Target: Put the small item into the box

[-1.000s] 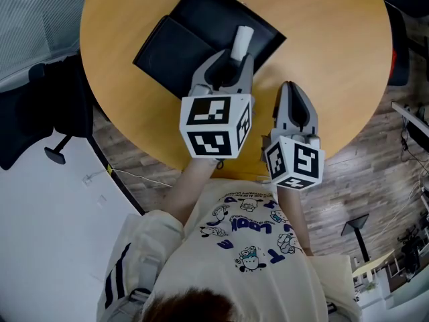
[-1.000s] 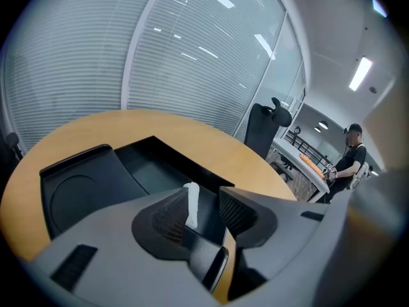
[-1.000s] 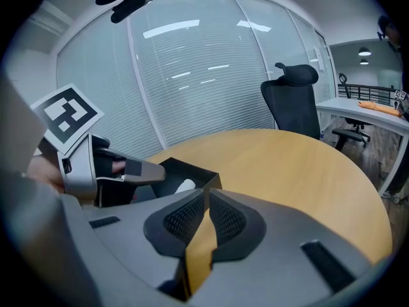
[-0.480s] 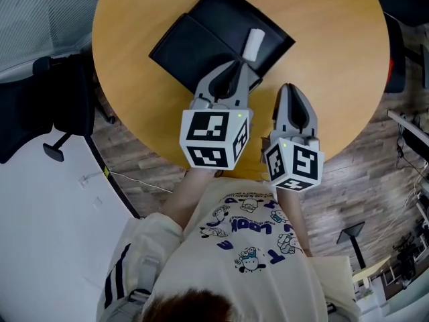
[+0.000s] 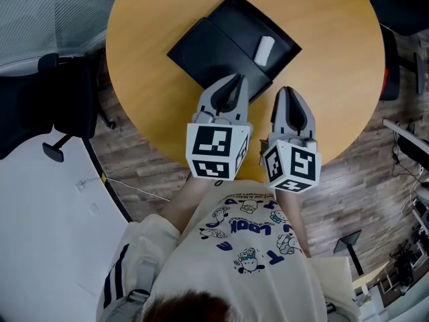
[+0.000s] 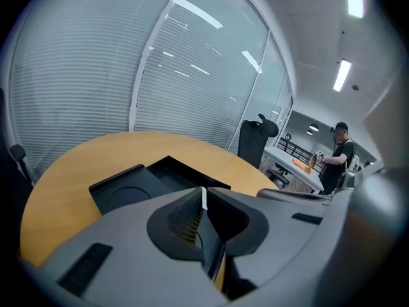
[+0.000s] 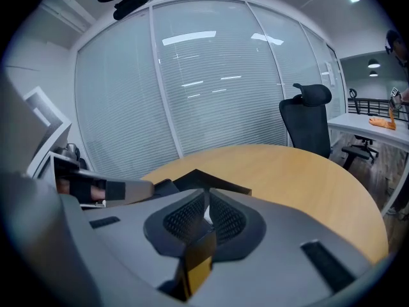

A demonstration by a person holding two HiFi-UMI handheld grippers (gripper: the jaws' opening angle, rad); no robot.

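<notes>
Two sets of jaws are shut on nothing, left gripper (image 5: 232,84) (just closed, empty) and right gripper (image 5: 287,96), while the small white item (image 5: 264,50) lies inside the open black box (image 5: 201,45); withdrawing gently should avoid jolting it.

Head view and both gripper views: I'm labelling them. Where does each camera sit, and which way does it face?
Head view: on the person's head, facing steeply down at table, box and white item; shows left hand-held gripper, right hand-held gripper, forearms, shirt.
Left gripper view: on the left one, facing along its empty, just-closed jaws over the box towards blinds.
Right gripper view: on the right one, along its shut jaws, same way.
All three share table and box.
</notes>
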